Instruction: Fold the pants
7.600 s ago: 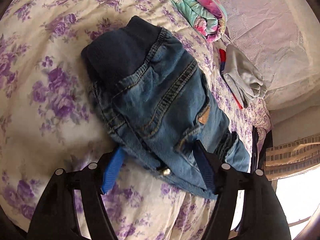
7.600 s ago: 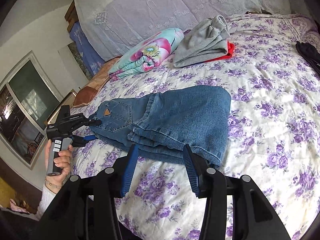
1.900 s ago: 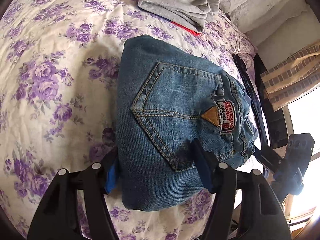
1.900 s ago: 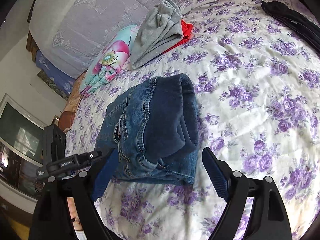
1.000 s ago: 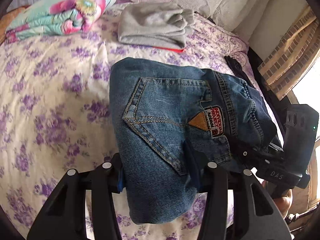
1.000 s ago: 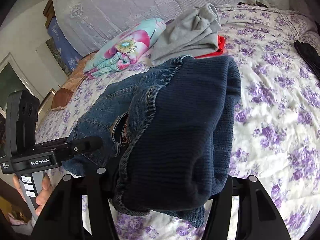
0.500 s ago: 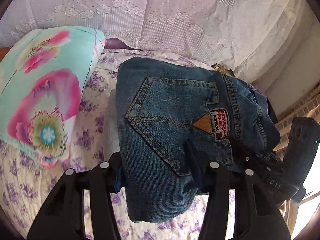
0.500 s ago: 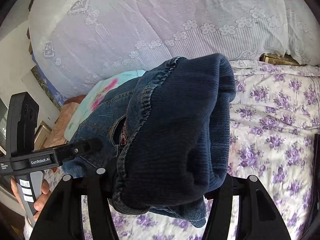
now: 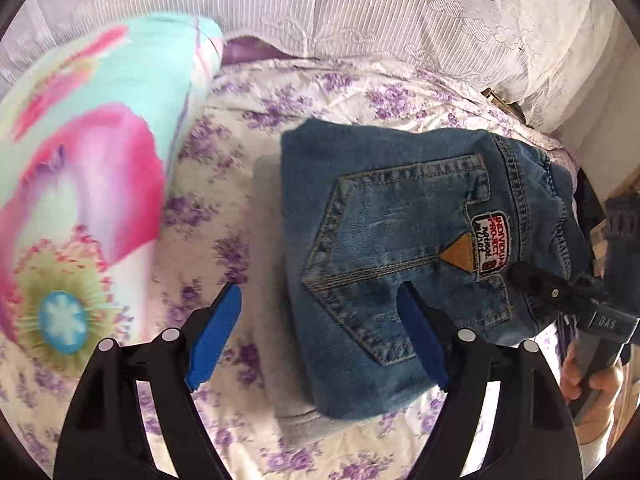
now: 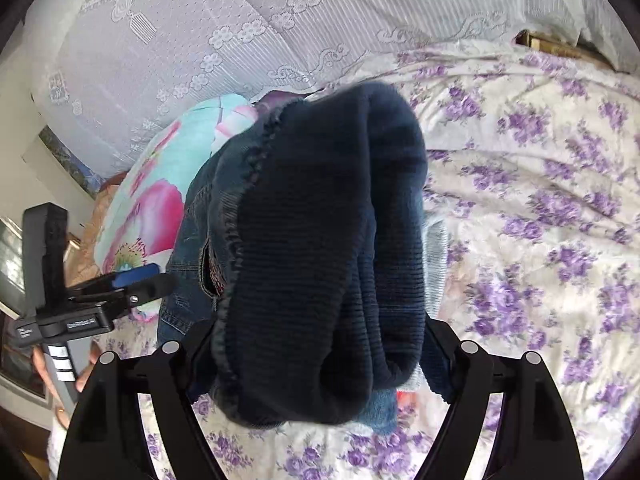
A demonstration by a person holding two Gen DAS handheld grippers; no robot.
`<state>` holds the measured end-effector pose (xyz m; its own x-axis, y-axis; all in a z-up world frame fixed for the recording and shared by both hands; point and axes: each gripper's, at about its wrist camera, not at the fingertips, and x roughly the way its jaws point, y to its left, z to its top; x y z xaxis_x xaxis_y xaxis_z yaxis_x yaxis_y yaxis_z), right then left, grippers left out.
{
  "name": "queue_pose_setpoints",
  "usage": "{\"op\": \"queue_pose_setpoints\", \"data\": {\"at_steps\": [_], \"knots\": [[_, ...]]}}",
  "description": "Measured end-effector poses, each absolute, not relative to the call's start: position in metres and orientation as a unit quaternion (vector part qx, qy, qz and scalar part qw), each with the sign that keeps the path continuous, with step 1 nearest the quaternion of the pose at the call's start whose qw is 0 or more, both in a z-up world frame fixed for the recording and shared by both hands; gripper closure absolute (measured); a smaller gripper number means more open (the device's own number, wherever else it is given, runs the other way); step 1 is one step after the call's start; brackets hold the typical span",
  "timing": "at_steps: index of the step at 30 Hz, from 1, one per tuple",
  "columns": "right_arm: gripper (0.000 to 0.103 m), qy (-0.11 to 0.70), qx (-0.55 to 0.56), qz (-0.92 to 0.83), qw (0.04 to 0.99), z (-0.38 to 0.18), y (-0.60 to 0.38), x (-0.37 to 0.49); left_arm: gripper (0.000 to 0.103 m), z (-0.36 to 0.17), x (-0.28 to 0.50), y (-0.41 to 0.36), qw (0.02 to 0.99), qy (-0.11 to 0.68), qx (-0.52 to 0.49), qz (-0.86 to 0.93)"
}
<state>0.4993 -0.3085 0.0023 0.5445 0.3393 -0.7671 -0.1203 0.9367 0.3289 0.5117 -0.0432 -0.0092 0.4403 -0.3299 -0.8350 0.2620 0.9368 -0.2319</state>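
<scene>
The folded blue jeans (image 9: pixel 392 240) lie back-pocket up on a folded grey garment (image 9: pixel 268 264) on the floral bed. My left gripper (image 9: pixel 316 328) is open; its right blue finger lies over the jeans' near edge and holds nothing. My right gripper (image 10: pixel 320 344) is at the jeans' dark knit waistband (image 10: pixel 320 260), which bulges between its fingers and hides the tips; it shows at the jeans' right edge in the left wrist view (image 9: pixel 560 296). The left gripper also shows in the right wrist view (image 10: pixel 132 276), open.
A teal and pink floral pillow (image 9: pixel 80 160) lies left of the pile. A lace-covered headboard cushion (image 9: pixel 400 20) runs along the back. Purple floral bedsheet (image 10: pixel 540 200) stretches to the right.
The jeans came down from the air onto the grey garment. My left gripper opened and let go of them. The right gripper stays at the waistband.
</scene>
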Motion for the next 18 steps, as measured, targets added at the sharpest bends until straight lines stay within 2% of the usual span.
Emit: {"op": "queue_pose_setpoints", "data": {"at_steps": [5,7,8,11,15,18], "knots": [[0.014,0.408,0.116,0.012,0.906,0.063,-0.326,0.454,0.025,0.039,0.463,-0.013,0.877,0.466,-0.016,-0.118],[0.014,0.4,0.098,-0.023,0.911,0.083,-0.323,0.43,0.019,0.057,0.427,-0.005,0.887,0.447,-0.018,-0.11],[0.014,0.394,0.091,-0.031,0.914,0.092,-0.318,0.414,0.011,0.065,0.404,-0.004,0.894,0.434,-0.012,-0.108],[0.008,0.373,0.059,-0.038,0.925,0.108,-0.299,0.353,0.008,0.082,0.327,-0.007,0.914,0.389,0.017,-0.115],[0.004,0.329,0.027,-0.033,0.943,0.092,-0.271,0.247,0.005,0.077,0.219,-0.015,0.93,0.349,0.044,-0.105],[0.004,0.346,0.049,0.003,0.937,0.043,-0.26,0.19,0.005,0.057,0.157,-0.017,0.933,0.342,0.039,-0.103]]}}
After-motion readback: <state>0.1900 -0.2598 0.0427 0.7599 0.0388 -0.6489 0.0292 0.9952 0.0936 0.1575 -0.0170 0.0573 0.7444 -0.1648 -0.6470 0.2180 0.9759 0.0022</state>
